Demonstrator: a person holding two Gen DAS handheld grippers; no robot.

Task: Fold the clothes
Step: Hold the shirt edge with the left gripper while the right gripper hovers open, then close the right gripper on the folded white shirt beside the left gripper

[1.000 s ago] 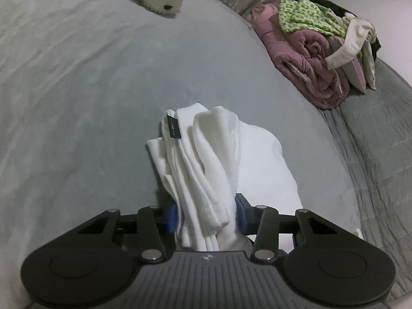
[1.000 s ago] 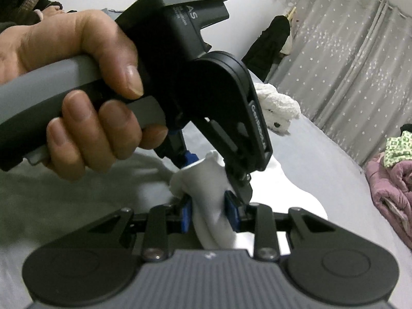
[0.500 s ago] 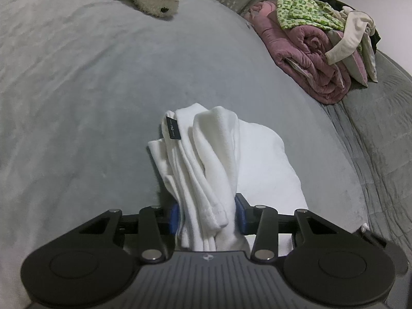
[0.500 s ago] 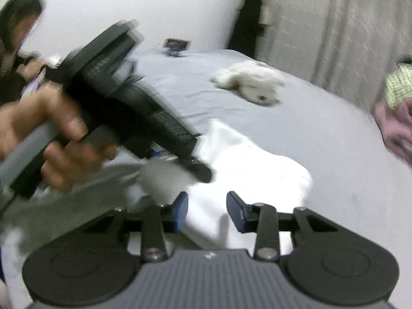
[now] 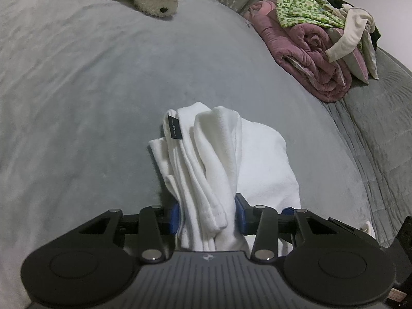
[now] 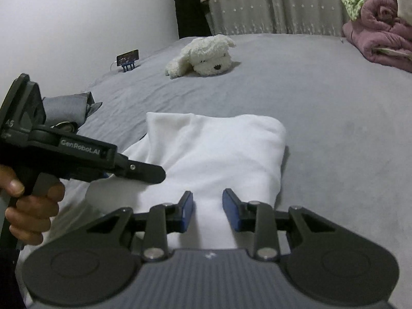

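Note:
A white garment (image 5: 231,159) lies partly folded on the grey bed (image 5: 77,77). My left gripper (image 5: 207,217) is shut on a bunched edge of it, which carries a small black label (image 5: 174,128). In the right wrist view the same white garment (image 6: 213,152) spreads flat on the bed. My right gripper (image 6: 208,212) stands open just above its near end, nothing between the blue pads (image 6: 187,211). The left gripper (image 6: 77,157), held by a hand (image 6: 31,206), reaches in from the left over the cloth.
A white plush dog (image 6: 203,55) lies farther back on the bed. A pile of pink, green and cream clothes (image 5: 322,49) sits at the right. A phone on a stand (image 6: 128,59) is by the wall. A dark garment (image 6: 189,5) hangs beside the curtain.
My right gripper let go of the bunched white cloth, opened and pulled back to the right. The left gripper keeps its hold and has barely moved.

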